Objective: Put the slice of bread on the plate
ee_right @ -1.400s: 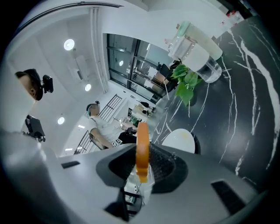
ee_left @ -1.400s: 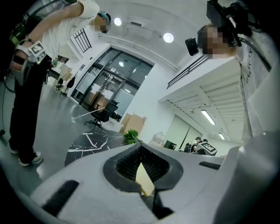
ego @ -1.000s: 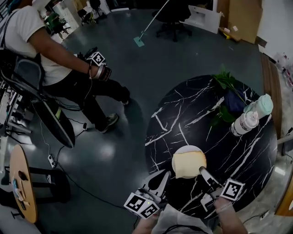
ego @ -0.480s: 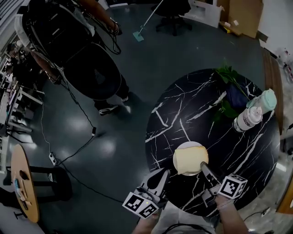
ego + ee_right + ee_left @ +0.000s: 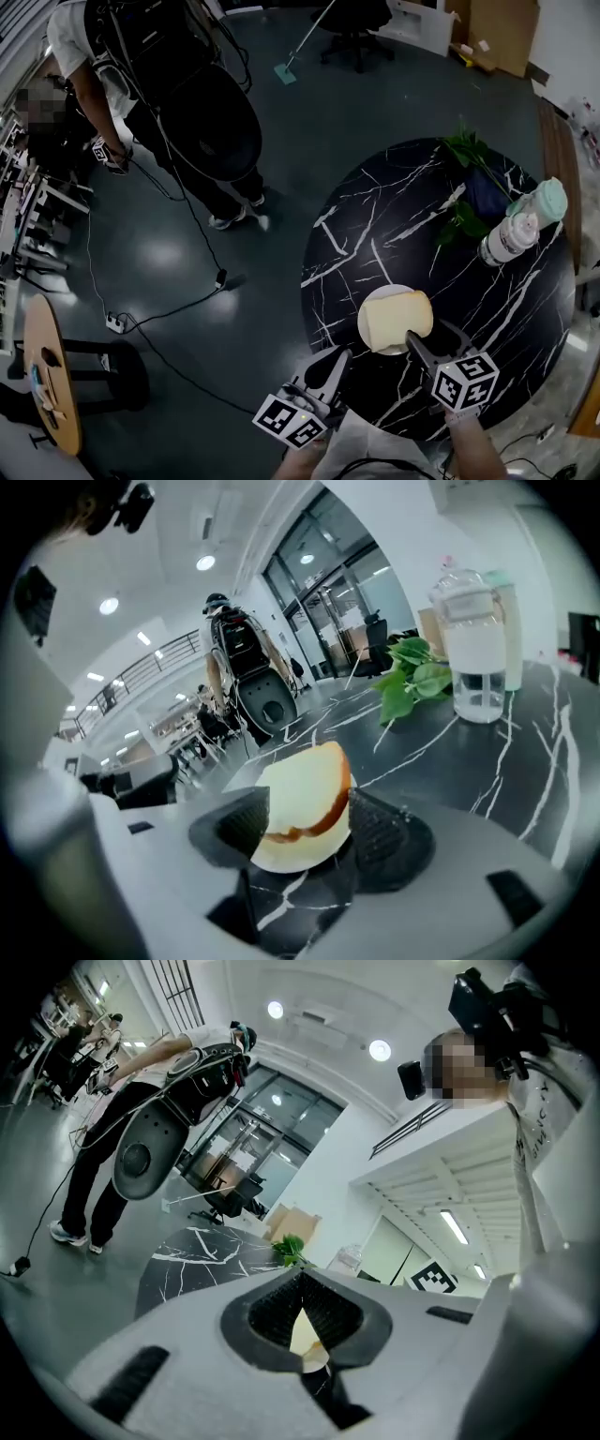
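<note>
**Bread on the plate, open jaws close to the crust**

The slice of bread (image 5: 398,319) lies flat on the white plate (image 5: 363,330), which sits on the black marbled tabletop (image 5: 375,234) towards the person's side. The plate carries nothing else. The slice is larger than the plate on its far and right sides, so it overhangs the rim there.

The right hand-held gripper (image 5: 309,827) has its jaws spread wide and grips nothing. The near edge of the slice lies in the gap between the two pads. The right pad stands clear of the crust. Whether the left pad touches it is hard to say, because pad and bread overlap in the right gripper view.

The left hand-held gripper (image 5: 301,1283) waits just off the tabletop's near rim, its jaws brought together at the tips with nothing between them.

The placing looks done, and the risk lies in the retreat. If the right hand-held gripper pulls back crookedly or drops lower, a pad could catch the crust. That could drag the slice off the plate, or slide plate and slice together. The overhang makes this worse, since a light nudge there may tip the slice onto the tabletop.

Two bottles (image 5: 506,244) and some green leaves (image 5: 464,159) stand well apart at the far side, out of the way.
</note>
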A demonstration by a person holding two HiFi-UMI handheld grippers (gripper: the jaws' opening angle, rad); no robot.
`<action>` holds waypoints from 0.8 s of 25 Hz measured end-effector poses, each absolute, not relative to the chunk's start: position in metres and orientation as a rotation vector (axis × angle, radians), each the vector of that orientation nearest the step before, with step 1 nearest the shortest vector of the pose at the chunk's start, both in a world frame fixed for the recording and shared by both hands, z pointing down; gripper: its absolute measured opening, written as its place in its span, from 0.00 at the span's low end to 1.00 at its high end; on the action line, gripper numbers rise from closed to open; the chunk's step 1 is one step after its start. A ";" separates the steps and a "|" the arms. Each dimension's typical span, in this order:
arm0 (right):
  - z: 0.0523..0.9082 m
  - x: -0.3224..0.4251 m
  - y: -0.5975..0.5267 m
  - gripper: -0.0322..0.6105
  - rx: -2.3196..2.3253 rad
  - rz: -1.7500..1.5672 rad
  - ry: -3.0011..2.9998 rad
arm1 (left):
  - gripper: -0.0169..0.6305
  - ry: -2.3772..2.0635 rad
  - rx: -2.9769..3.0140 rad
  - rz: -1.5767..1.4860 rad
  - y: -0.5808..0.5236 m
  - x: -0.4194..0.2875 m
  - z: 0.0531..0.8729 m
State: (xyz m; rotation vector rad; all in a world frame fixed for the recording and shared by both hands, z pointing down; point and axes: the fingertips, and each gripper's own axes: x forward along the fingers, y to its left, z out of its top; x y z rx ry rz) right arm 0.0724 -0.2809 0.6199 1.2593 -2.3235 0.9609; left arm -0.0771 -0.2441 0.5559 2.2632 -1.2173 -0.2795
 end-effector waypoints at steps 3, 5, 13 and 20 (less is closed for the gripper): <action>0.620 0.074 -0.280 0.44 1.226 0.708 -2.271 | 0.04 -1.213 2.263 -0.279 -0.239 -0.079 0.555; 0.618 0.075 -0.280 0.47 1.195 0.540 -2.236 | 0.04 -1.212 2.263 -0.280 -0.236 -0.081 0.555; 0.577 0.066 -0.274 0.48 1.241 0.587 -2.420 | 0.04 -1.193 2.280 -0.284 -0.223 -0.081 0.549; 0.532 0.048 -0.239 0.47 1.141 0.583 -2.655 | 0.04 -1.150 2.331 -0.303 -0.210 -0.073 0.531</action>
